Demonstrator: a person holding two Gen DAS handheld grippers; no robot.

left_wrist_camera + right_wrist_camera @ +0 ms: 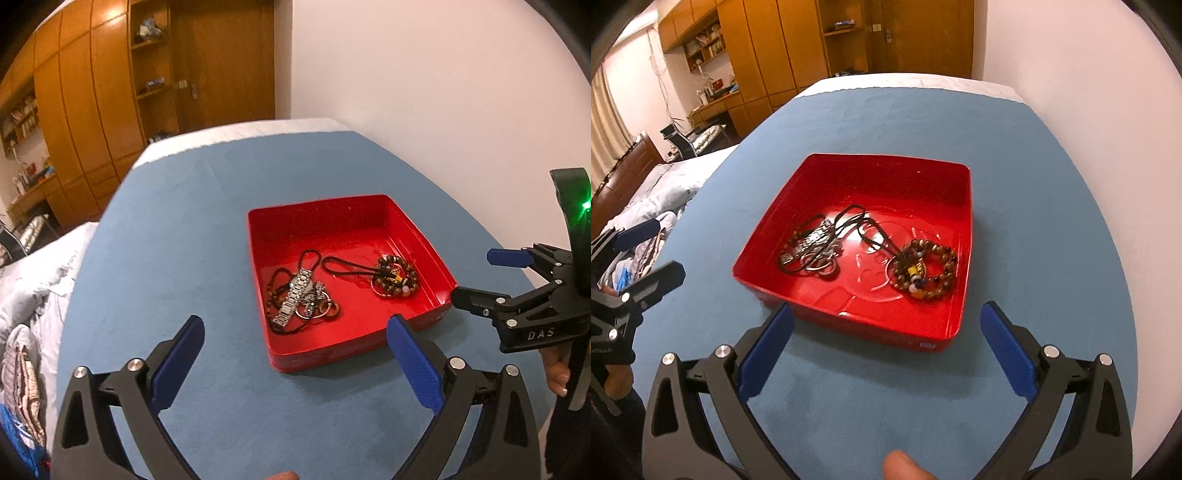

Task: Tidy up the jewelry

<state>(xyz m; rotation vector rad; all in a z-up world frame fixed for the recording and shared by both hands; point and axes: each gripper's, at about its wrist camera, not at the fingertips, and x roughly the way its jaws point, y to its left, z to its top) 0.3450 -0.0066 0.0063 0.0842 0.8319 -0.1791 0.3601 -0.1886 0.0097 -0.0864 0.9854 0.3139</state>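
Both the left gripper [295,354] and right gripper [886,339] hover empty, jaws spread, near the red tray [964,236], where the watch [295,295] tangled in black cords [310,258] risks dragging neighbours out when lifted.

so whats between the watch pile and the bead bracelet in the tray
Mostly bare red tray floor, crossed only by a black cord running from the watch pile to the bead bracelet; clearest in the right wrist view.

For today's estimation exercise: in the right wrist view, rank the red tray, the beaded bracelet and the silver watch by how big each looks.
Largest to smallest:
1. red tray
2. beaded bracelet
3. silver watch, though it is tangled in black cords, so its full extent is unsure.
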